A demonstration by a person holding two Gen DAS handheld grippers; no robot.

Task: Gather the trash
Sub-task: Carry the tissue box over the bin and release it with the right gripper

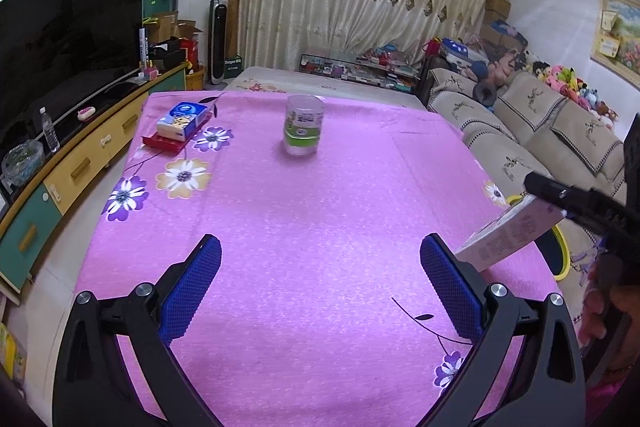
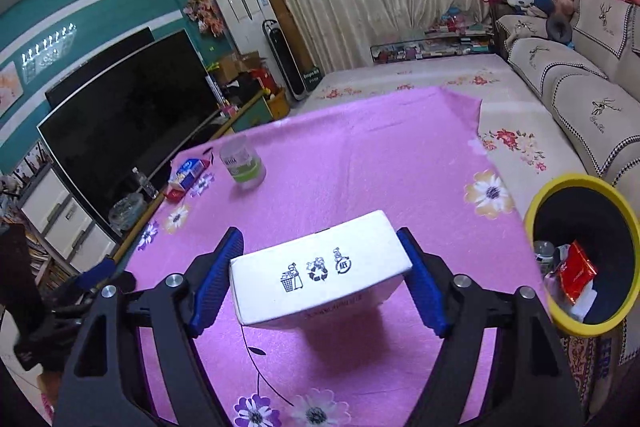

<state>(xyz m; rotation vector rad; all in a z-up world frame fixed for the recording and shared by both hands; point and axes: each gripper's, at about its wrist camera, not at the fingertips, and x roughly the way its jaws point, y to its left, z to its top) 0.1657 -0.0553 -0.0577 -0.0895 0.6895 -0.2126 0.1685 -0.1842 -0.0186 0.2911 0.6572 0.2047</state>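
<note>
Right gripper [image 2: 320,279] clamped on white carton [image 2: 320,267], lifted off the tabletop [image 2: 360,155]; left gripper [image 1: 320,291] wide apart, holding nothing; I judge we're mid-carry; next I swing right over the yellow bin [image 2: 576,187] and release; cup [image 1: 303,125] remains.

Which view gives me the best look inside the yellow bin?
The right wrist view: the yellow bin faces the camera, showing a red packet inside. The left wrist view catches only a rim sliver behind the white box.
</note>
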